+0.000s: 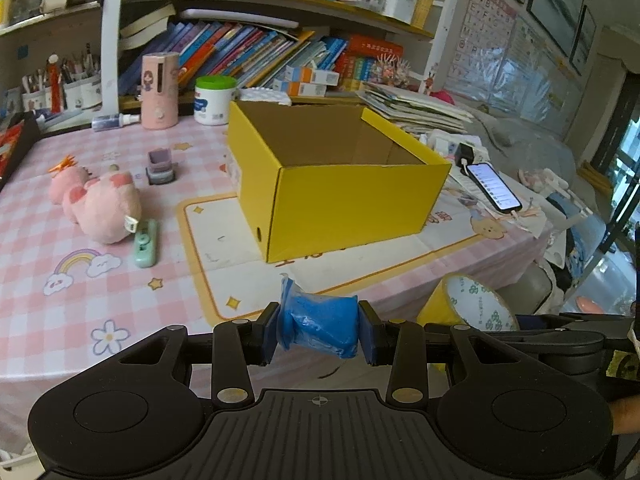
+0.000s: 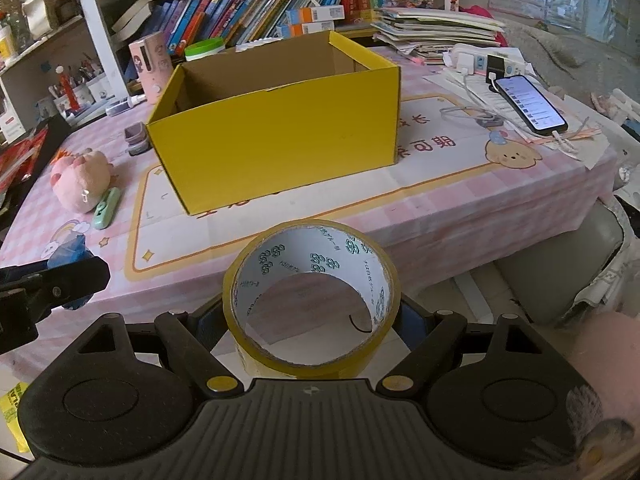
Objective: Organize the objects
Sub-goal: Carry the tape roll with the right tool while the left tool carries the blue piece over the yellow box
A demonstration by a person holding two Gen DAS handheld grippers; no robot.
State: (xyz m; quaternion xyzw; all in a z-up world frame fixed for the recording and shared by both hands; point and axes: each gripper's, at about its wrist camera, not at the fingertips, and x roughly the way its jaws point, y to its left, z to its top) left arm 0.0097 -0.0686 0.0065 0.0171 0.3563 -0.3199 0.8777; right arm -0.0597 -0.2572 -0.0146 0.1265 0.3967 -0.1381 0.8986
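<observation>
Both views are evenly lit by soft daylight, and in the left wrist view it comes from the window (image 1: 624, 184) at the far right, where the glass is washed pale. Shadows are faint — only a thin dark edge under the yellow box (image 2: 280, 120) on the counter (image 2: 440, 208) — and the lit phone screen (image 2: 530, 103) glows without glare. The fisheye bends the bookshelf (image 1: 280, 4) and wall posters (image 1: 516, 52) hard toward the black corners, while the centre stays sharp, with slight softness at the rim.

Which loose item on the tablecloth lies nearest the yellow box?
The small grey-purple stamp-like block, just off the box's left corner; the pink plush and green case lie farther out.
</observation>
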